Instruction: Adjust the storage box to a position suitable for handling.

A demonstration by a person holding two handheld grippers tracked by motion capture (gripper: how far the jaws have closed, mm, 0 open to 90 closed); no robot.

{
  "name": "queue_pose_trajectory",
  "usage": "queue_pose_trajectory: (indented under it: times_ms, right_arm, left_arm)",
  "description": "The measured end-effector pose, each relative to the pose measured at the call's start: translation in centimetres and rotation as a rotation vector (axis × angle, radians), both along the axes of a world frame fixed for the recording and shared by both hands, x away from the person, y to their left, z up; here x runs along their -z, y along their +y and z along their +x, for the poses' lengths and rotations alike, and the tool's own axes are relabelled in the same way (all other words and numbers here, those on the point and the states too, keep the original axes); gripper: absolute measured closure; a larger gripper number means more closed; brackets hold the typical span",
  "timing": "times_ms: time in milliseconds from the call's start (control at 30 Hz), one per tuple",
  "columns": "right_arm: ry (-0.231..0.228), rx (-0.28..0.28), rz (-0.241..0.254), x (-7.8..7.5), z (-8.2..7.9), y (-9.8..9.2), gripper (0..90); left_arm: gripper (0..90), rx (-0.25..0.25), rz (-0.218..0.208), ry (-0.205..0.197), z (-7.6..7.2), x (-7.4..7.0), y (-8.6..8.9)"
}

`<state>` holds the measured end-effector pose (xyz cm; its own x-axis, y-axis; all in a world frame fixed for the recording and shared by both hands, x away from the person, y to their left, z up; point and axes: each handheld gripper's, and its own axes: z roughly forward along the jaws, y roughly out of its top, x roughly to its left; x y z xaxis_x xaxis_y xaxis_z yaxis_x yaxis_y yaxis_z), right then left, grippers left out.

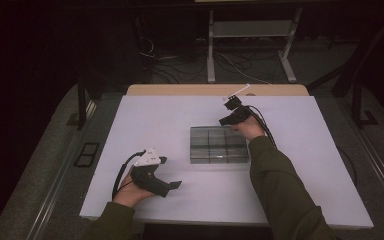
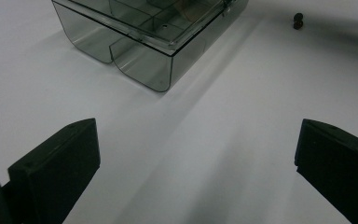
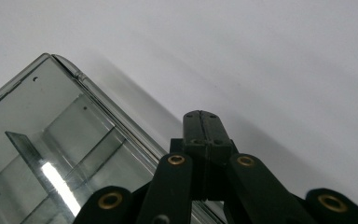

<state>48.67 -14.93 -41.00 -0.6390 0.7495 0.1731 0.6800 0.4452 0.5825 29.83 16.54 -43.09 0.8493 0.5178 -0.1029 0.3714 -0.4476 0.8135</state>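
We find the clear compartment box [image 1: 218, 144] at the centre of the white surface [image 1: 145, 115], lid down. Our right tool [image 1: 228, 103], jaws pressed together and empty, hovers at the box's 1 o'clock corner. Our left tool [image 1: 172, 186], spread wide, waits at 8 o'clock. Opening is not yet begun, we judge.

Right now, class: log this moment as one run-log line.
left tongs: open, empty, near table edge | right tongs: shut, empty, at far-right corner of compartment box | box: lid closed | table: white
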Motion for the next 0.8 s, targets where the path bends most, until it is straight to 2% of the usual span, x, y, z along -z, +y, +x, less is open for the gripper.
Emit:
queue_pose_trajectory:
  times_ms: [433, 800]
  right_arm:
    - [0.012, -0.058, -0.017, -0.3, -1.0, 0.8, 89.2]
    - [0.008, -0.103, -0.038, -0.4, -2.6, 1.1, 89.2]
  left_arm:
    - [0.0, 0.001, 0.001, 0.002, -0.1, 0.1, -0.1]
    - [0.0, 0.000, 0.002, 0.004, 0.0, 0.1, 0.0]
